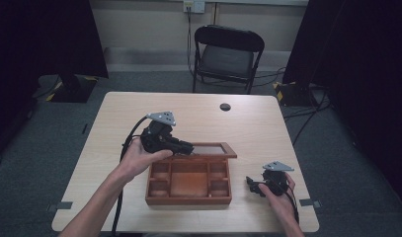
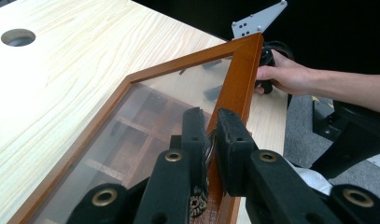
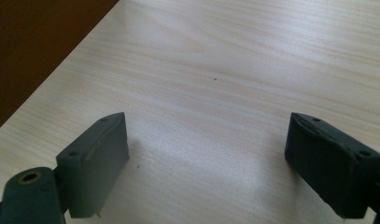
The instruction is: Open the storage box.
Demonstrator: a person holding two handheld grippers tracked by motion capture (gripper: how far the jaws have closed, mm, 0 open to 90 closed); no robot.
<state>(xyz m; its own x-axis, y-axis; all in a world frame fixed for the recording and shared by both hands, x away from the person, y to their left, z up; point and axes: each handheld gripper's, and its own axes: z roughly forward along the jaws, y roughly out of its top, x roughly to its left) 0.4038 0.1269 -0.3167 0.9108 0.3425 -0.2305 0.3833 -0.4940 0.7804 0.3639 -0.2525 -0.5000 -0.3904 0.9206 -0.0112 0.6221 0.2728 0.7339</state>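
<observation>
Left gripper [image 1: 187,147] is over the middle of the table [image 1: 114,128], held from the left side by the left hand [image 1: 139,155]. Its jaws are clenched on the wooden frame of the glass lid [image 1: 208,149]; in the left gripper view the two black pads pinch the frame edge [image 2: 234,100] between them, and a small metal ring sits at the pinch point. The lid is raised, tilted up from the far edge of the wooden box [image 1: 188,181].

The box sits near the front edge of the table, roughly centred. It is open at the top, with small compartments along its left and right sides and a larger one in the middle. Through the glass the dividers are visible in the left gripper view.

A round hole [image 1: 225,106] lies in the table top toward the far edge.

Right gripper [image 1: 253,185] rests near the front right corner of the table, just beside the right wall of the box, held by the right hand [image 1: 280,197]. Its jaws are released, spread wide over bare table top [image 3: 215,93], nothing between them.
</observation>
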